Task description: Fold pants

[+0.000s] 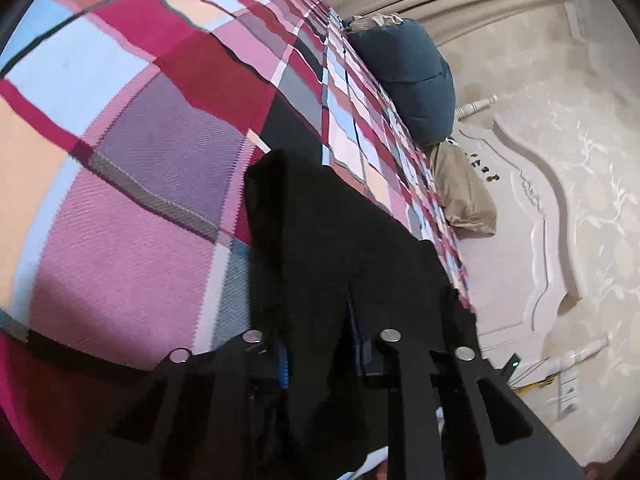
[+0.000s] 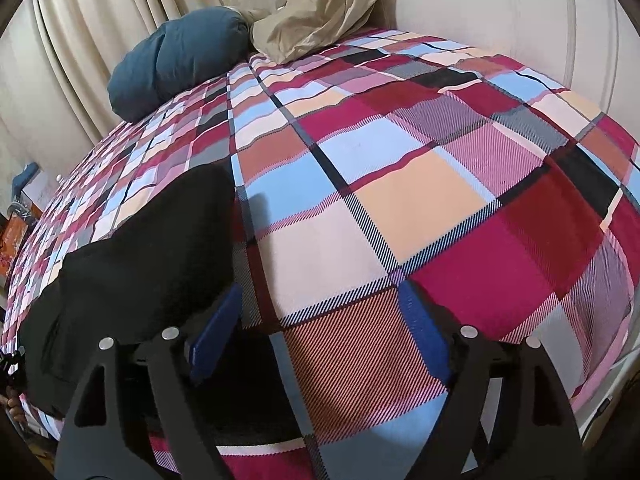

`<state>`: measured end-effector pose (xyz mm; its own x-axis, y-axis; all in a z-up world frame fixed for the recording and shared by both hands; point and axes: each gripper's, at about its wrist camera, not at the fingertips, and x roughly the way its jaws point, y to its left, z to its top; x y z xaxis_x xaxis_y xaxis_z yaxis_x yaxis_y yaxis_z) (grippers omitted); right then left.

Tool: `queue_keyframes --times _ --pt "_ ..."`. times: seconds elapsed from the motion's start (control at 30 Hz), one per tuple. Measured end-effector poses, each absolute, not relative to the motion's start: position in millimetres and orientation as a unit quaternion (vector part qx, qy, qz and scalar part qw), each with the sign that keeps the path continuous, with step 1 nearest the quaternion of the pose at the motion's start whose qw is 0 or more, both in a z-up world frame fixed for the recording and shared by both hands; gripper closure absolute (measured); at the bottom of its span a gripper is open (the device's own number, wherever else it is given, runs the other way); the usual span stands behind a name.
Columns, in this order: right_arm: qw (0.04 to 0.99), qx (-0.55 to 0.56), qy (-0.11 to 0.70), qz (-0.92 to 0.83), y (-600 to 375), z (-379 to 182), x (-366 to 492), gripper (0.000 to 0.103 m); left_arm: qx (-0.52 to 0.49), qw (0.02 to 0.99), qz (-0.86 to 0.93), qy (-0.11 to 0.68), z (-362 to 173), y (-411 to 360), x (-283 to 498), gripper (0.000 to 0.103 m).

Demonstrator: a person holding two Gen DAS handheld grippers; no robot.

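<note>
- Black fabric, the pants (image 2: 132, 264), lies bunched along the near edge of a bed under a plaid bedspread (image 2: 400, 184); it sits on the left side in the right wrist view, in one heap, not yet laid flat.
- The left gripper (image 1: 316, 344) has its fingers drawn close together with black cloth between them, so it reads as pinching a part of the pants; the cloth fills the gap and hides how deep the bite is.
- The right gripper (image 2: 316, 320) has its blue pads (image 2: 420, 316) spread wide over bare bedspread and holds nothing; the pants lie just beside its left pad (image 2: 218, 320), touching or nearly so, I cannot tell which.
- Risk, as I judge it: the left pinch may catch only one layer or a thin fold, so a lift could let the cloth slide out or drag the heap into a twist.
- Risk: black on black hides seams and hems, so the waistband or a leg end could be mistaken for one another and the fold started crooked.
- Risk: the heap sits near the mattress edge, and a pull toward the person could tip it off.
- A dark blue pillow (image 2: 176, 60) and a tan pillow (image 2: 320, 16) lie well apart at the head.
</note>
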<state>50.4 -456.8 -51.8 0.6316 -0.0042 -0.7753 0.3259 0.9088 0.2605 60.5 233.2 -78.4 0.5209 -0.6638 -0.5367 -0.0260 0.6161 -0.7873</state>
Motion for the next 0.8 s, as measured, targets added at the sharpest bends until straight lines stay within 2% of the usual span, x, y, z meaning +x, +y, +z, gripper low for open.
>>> queue_keyframes --times 0.17,0.3,0.63,0.8 --pt "0.884 0.192 0.416 -0.093 -456 -52 49 0.022 -0.395 0.781 -0.227 0.426 -56 218 58 0.089" --pt "0.888 0.193 0.408 -0.093 -456 -52 47 0.021 -0.369 0.796 -0.276 0.394 -10 186 57 0.089" --pt "0.892 0.192 0.4 -0.089 -455 -52 46 0.021 -0.298 0.795 -0.368 0.379 73 67 73 0.089" --pt "0.894 0.193 0.394 -0.087 -456 -53 44 0.021 -0.256 0.786 -0.402 0.395 85 -6 84 0.089"
